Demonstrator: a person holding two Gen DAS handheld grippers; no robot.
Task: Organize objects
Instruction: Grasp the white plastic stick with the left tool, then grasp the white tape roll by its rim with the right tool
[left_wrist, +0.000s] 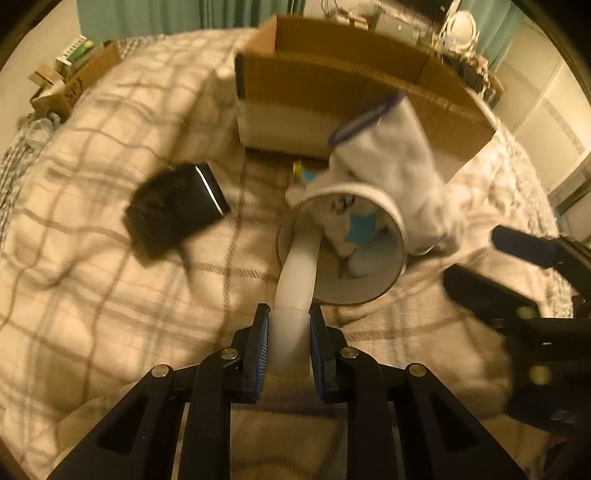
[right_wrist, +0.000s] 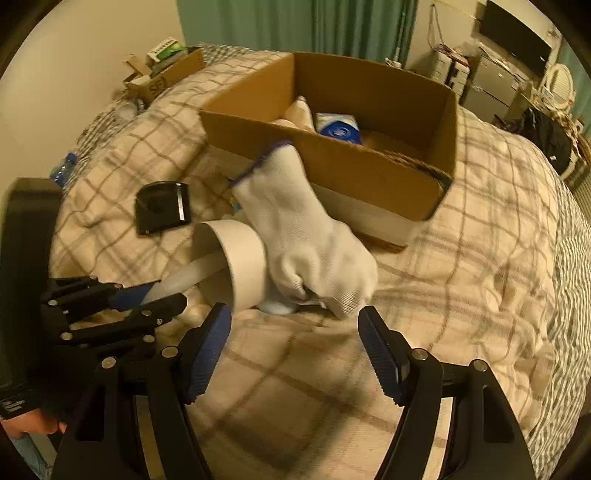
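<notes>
My left gripper (left_wrist: 288, 321) is shut on the white handle (left_wrist: 295, 280) of a white scoop-like cup (left_wrist: 354, 243), which lies tilted on the plaid bedspread; it also shows in the right wrist view (right_wrist: 240, 254). A white glove with blue cuff (left_wrist: 391, 162) leans against the cup's right side, and also shows in the right wrist view (right_wrist: 306, 236). My right gripper (right_wrist: 295, 332) is open and empty, just in front of the glove. An open cardboard box (right_wrist: 369, 173) stands behind, holding a blue-labelled packet (right_wrist: 340, 129) and a pale item.
A black rectangular object (right_wrist: 162, 212) lies left of the cup. A small cardboard box with packets (right_wrist: 166, 70) sits at the bed's far left corner. Green curtains and shelves stand beyond the bed. The plaid bedspread (right_wrist: 480, 258) stretches to the right.
</notes>
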